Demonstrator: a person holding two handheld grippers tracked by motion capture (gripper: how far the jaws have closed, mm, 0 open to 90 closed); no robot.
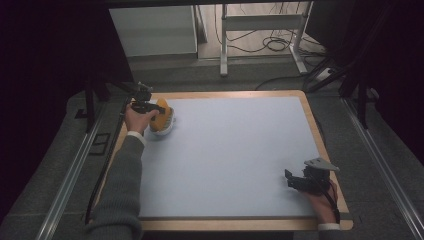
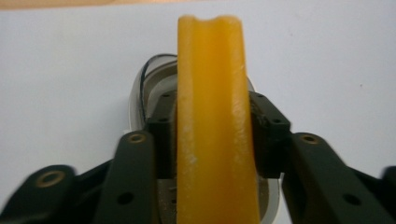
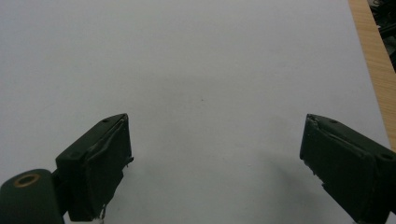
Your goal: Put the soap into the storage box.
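One pale blue mat on a wood-edged table (image 1: 230, 155) is lying under me. At its far-left corner my left gripper (image 2: 212, 135) is clenching a stiff-looking orange plastic disc-like piece (image 2: 212, 140) edge-on above a small white bowl (image 2: 140, 93); I am judging it light and slick. My right gripper (image 3: 215, 163) is resting released, near-right.

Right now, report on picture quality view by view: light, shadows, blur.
High view: dim, the room around the table nearly black, the left gripper and yellow piece small and soft. Left gripper view: bright and even, the yellow piece sharp, the bottom corners blurred. Right gripper view: even light, faint shadows on the mat beside the right gripper's wide-apart jaws.
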